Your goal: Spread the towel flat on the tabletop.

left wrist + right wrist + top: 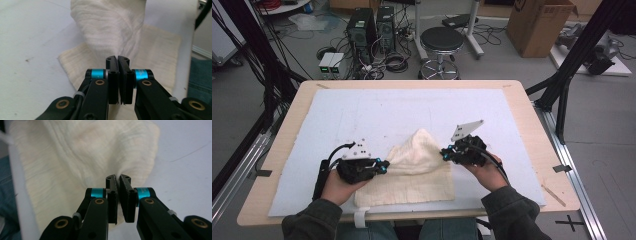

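A cream ribbed cloth (pixel 419 172) lies near the front edge of the table, its far part pulled up into a peak between my two grippers. My left gripper (pixel 384 166) is at the cloth's left side, jaws shut on a pinch of the fabric. In the left gripper view the closed gripper (pixel 117 58) bites the base of the raised cloth (pixel 110 27). My right gripper (pixel 444 154) holds the right side of the peak. Its gripper (pixel 118 178) is shut on a fold of the cloth (pixel 82 152).
A pale blue-white mat (pixel 377 112) covers the wooden table (pixel 532 125). Beyond the far edge stand a black stool (pixel 441 42), computer towers (pixel 371 27) with cables, and a cardboard box (pixel 539 22). Black frame posts (pixel 562 95) rise at the right.
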`<state>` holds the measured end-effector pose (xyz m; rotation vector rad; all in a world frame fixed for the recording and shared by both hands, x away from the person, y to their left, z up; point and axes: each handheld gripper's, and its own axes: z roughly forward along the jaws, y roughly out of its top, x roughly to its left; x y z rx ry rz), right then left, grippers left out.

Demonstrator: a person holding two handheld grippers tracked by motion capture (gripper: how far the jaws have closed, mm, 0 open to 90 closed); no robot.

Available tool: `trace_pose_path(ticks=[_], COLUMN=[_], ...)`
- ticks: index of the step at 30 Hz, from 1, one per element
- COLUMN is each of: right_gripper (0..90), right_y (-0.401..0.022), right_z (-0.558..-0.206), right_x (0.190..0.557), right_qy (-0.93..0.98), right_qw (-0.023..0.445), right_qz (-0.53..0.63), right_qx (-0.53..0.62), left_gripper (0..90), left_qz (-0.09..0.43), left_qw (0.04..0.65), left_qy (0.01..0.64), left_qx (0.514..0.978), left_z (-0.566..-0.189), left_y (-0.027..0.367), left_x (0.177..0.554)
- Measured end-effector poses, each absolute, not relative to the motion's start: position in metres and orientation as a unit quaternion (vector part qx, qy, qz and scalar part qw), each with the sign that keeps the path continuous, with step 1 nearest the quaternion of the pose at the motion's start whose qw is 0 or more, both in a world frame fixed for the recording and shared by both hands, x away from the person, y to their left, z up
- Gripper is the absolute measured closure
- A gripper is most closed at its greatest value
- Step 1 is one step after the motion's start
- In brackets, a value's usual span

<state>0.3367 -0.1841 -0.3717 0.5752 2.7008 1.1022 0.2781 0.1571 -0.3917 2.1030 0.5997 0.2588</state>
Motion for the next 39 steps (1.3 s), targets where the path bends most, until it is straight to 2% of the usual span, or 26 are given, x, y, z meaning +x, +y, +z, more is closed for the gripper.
trace_pose_path(ticks=[8, 9, 11, 12, 16, 20, 24, 30, 32, 37, 39], right_gripper=[83.2, 80.9, 71.8, 70.1, 63.9, 62.9, 62.9, 62.0, 61.9, 61.8, 61.8], right_y=[-0.173, -0.172, -0.172, -0.173, -0.180, -0.191, -0.203, -0.216, -0.220, -0.225, -0.225], right_z=[-0.409, -0.412, -0.413, -0.412, -0.397, -0.389, -0.385, -0.384, -0.383, -0.383, -0.384], right_x=[0.301, 0.299, 0.297, 0.297, 0.299, 0.304, 0.313, 0.324, 0.328, 0.333, 0.336], right_qy=[0.925, 0.926, 0.927, 0.925, 0.913, 0.905, 0.893, 0.882, 0.877, 0.874, 0.873], right_qw=[0.018, 0.013, 0.006, 0.000, 0.006, 0.021, 0.033, 0.051, 0.055, 0.056, 0.056], right_qz=[0.343, 0.342, 0.341, 0.345, 0.376, 0.388, 0.406, 0.416, 0.423, 0.428, 0.428], right_qx=[0.162, 0.158, 0.158, 0.157, 0.161, 0.171, 0.193, 0.215, 0.219, 0.224, 0.228], left_gripper=[83.8, 80.8, 68.2, 63.1, 56.8, 57.7, 63.1, 63.7, 62.8, 63.5, 66.8], left_qz=[0.068, 0.063, 0.058, 0.055, 0.066, 0.097, 0.129, 0.140, 0.130, 0.128, 0.128], left_qw=[0.429, 0.428, 0.437, 0.443, 0.471, 0.482, 0.468, 0.401, 0.384, 0.367, 0.352], left_qy=[0.221, 0.218, 0.221, 0.223, 0.236, 0.259, 0.289, 0.302, 0.316, 0.326, 0.324], left_qx=[0.873, 0.875, 0.870, 0.867, 0.847, 0.831, 0.825, 0.854, 0.858, 0.862, 0.869], left_z=[-0.415, -0.416, -0.416, -0.413, -0.398, -0.388, -0.391, -0.414, -0.421, -0.429, -0.433], left_y=[0.157, 0.157, 0.158, 0.160, 0.167, 0.169, 0.163, 0.139, 0.138, 0.135, 0.133], left_x=[0.251, 0.250, 0.251, 0.253, 0.263, 0.284, 0.309, 0.341, 0.349, 0.355, 0.356])
